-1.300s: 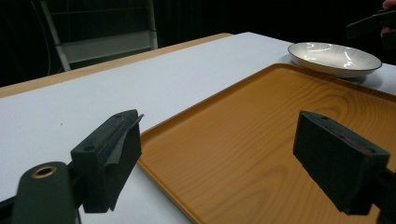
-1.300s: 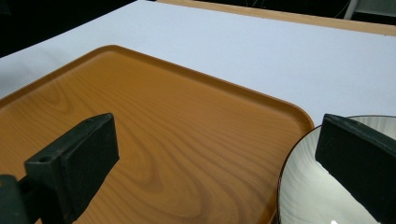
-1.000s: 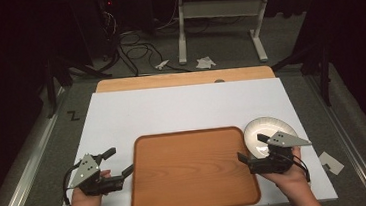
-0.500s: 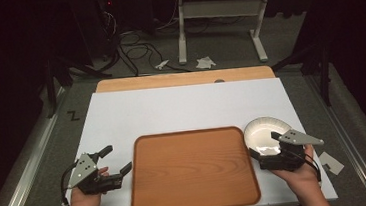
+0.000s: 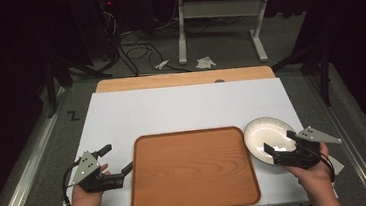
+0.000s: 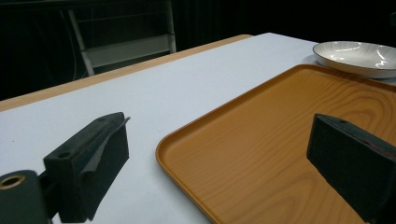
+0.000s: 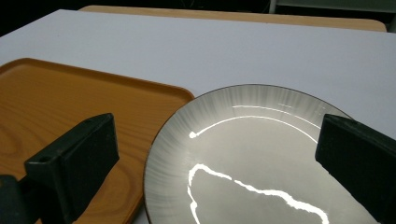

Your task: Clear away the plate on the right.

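A wooden tray lies bare at the front middle of the white tabletop. Just right of it sits a white plate with a dark rim. My left gripper is open, resting on the table beside the tray's left edge, with nothing between its jaws. The left gripper view has the tray ahead and the plate far off. My right gripper is open at the plate's near right rim. The right gripper view looks across the plate between the wide-apart jaws, with the tray to the left.
A bare wooden strip runs along the table's far edge. Beyond it stand a white desk frame and loose cables on the dark floor. A metal rail runs along the left side.
My right gripper has drawn back to the right, off the plate's middle to its near right rim, so more of the plate shows. The left gripper has barely shifted.
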